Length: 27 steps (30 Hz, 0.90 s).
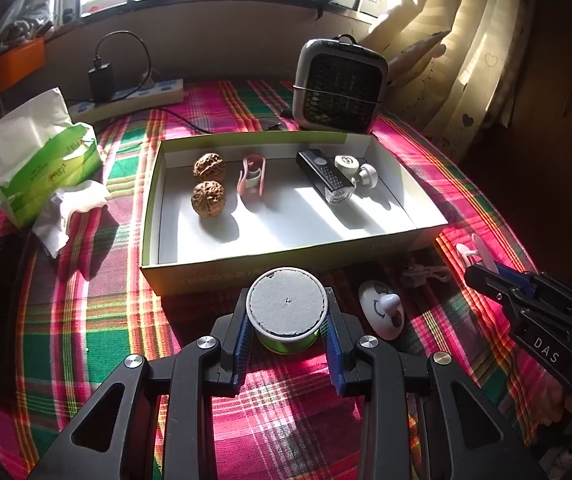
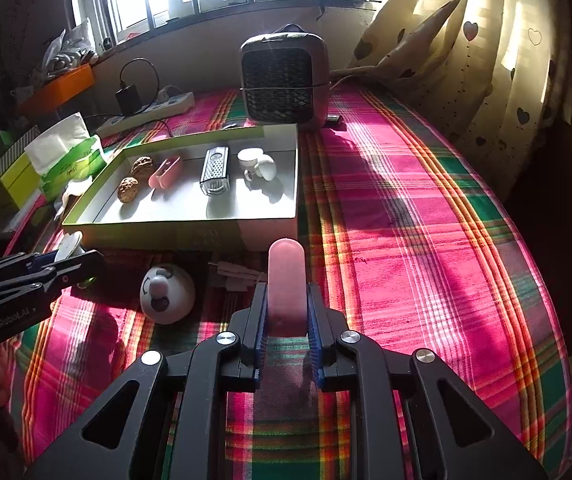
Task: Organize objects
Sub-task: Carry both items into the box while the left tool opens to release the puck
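My left gripper [image 1: 287, 316] is shut on a round green tin with a grey-white lid [image 1: 286, 307], held just in front of the shallow white box [image 1: 286, 276]. In the box lie two walnuts [image 1: 208, 198], a pink clip [image 1: 251, 174], a black bike light [image 1: 326, 176] and white knobs [image 1: 356, 170]. My right gripper [image 2: 286, 312] is shut on a pale pink oblong piece [image 2: 286, 280], to the right of the box's near corner [image 2: 270, 232]. It shows in the left wrist view [image 1: 486, 276] holding a white piece.
A white dome-shaped gadget [image 1: 382, 310] and a small cable bundle [image 1: 426, 274] lie on the plaid cloth before the box. A tissue pack [image 1: 46, 156] stands left, a small fan [image 1: 340, 84] and a power strip [image 1: 134, 98] behind.
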Each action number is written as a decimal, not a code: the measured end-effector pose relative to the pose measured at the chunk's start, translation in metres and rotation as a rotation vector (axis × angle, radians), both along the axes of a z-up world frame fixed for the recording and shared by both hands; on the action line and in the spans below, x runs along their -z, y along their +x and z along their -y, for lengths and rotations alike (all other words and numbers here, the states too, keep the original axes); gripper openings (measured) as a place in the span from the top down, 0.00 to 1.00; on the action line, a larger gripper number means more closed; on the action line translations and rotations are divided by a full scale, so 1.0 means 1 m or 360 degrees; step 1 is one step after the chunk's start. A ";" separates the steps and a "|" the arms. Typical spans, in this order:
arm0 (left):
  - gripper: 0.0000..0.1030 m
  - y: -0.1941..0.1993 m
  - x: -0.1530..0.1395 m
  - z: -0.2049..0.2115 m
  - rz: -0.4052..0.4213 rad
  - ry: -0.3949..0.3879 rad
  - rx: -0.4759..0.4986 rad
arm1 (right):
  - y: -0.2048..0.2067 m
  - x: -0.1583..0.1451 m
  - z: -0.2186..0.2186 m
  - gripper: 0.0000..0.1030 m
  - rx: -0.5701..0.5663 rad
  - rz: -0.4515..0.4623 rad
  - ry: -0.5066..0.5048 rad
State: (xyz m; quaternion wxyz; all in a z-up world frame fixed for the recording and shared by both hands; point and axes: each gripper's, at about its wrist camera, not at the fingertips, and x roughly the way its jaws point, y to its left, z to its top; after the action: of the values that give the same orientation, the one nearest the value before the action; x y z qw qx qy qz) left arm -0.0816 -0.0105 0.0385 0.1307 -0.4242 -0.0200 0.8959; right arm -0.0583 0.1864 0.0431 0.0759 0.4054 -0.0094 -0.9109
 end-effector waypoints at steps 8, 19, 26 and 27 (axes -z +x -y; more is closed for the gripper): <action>0.72 -0.008 -0.009 0.005 -0.0011 0.0011 -0.0022 | -0.012 -0.011 0.014 0.82 -0.0093 -0.0025 -0.0018; 0.72 -0.027 -0.011 0.016 -0.0001 0.0022 -0.0088 | -0.036 -0.020 0.035 0.82 -0.0203 -0.0015 -0.0050; 0.72 -0.039 -0.009 0.020 -0.0006 0.0010 -0.0112 | -0.057 -0.020 0.053 0.82 -0.0266 0.0004 -0.0049; 0.72 -0.041 -0.008 0.021 -0.0012 0.0008 -0.0117 | -0.060 -0.019 0.055 0.82 -0.0273 0.0005 -0.0044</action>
State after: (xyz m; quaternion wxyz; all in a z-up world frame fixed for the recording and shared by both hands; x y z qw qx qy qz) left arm -0.1228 -0.0311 0.0469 0.0989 -0.4195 -0.0372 0.9016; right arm -0.1184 0.1310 0.0625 0.1592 0.4051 0.0127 -0.9002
